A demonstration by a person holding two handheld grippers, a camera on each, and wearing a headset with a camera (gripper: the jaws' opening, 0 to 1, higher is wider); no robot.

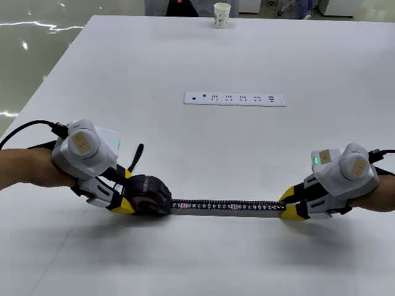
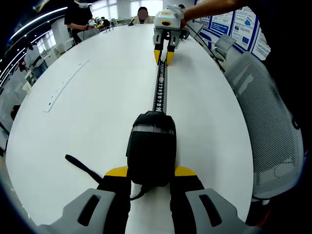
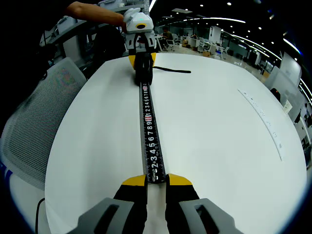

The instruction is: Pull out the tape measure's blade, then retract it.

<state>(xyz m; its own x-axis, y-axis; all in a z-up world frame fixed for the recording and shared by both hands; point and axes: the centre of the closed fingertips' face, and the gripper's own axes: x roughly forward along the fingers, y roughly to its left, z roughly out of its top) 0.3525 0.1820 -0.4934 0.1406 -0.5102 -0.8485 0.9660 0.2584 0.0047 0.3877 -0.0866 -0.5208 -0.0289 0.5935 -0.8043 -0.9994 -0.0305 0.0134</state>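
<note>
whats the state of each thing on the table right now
tape measure case, lying on the table
blade, extended, flat along the table
left gripper, shut on tape measure case
right gripper, shut on blade tip
power strip, flat, nothing plugged in
paper cup, upright

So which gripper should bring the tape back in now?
Right, most likely. The right gripper is pinching the far end of the blade, so it can walk it back toward the case. The left gripper is clamped on the case, holding it in place.
</note>
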